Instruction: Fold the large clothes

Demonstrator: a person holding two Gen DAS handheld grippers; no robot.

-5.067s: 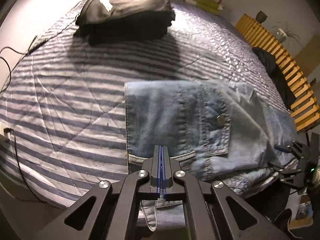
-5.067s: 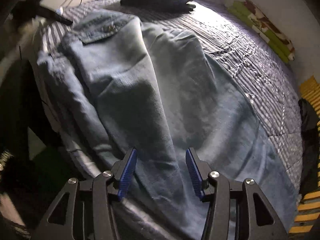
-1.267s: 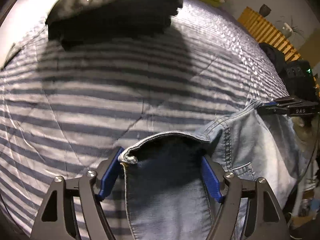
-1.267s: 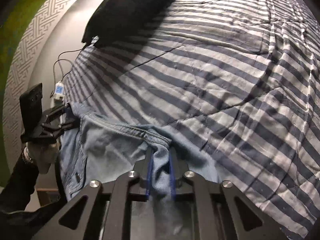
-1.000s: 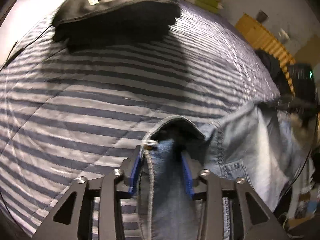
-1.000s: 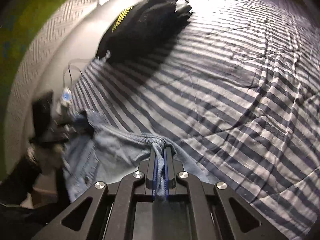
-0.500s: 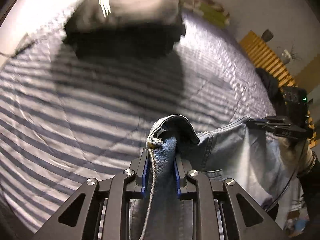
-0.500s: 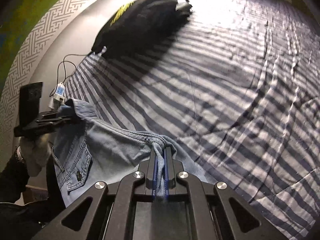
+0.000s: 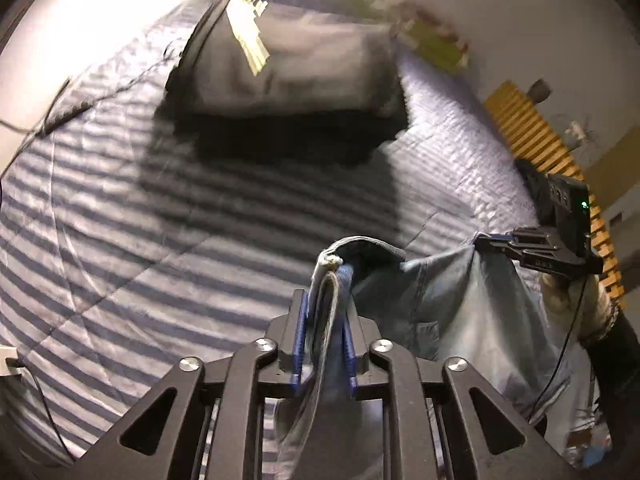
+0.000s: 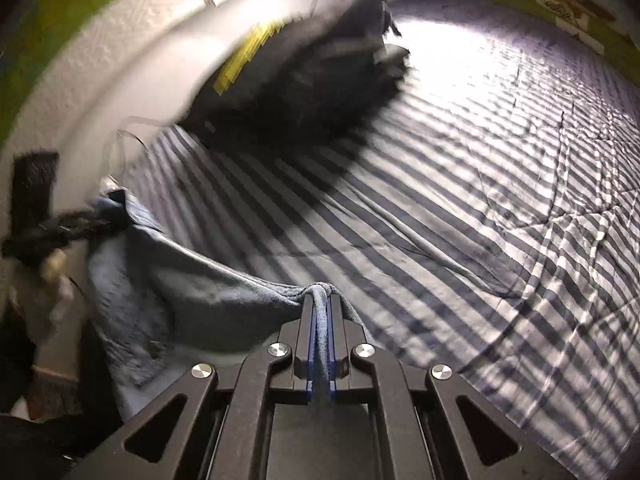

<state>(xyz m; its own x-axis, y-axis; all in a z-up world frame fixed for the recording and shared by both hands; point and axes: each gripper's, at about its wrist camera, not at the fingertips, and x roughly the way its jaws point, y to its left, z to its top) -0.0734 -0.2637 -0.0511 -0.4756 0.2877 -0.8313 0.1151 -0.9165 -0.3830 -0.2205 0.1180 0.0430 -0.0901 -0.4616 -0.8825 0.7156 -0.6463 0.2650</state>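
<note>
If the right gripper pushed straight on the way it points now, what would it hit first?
Probably the striped bedspread. The right gripper is shut on the denim garment and angled downward; ahead of its tips only bare stripes show. The dark folded pile sits farther back and to the left, though depth is uncertain.

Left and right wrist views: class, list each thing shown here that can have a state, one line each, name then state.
Left gripper: jaws closing, bunched denim edge pinched between the pads.
Right gripper: shut on a fold of denim.
Jeans: lifted, stretched between both grippers.
Striped bedspread: spread flat, lightly wrinkled.
Dark clothes pile: folded, resting at the far end of the bed.
</note>
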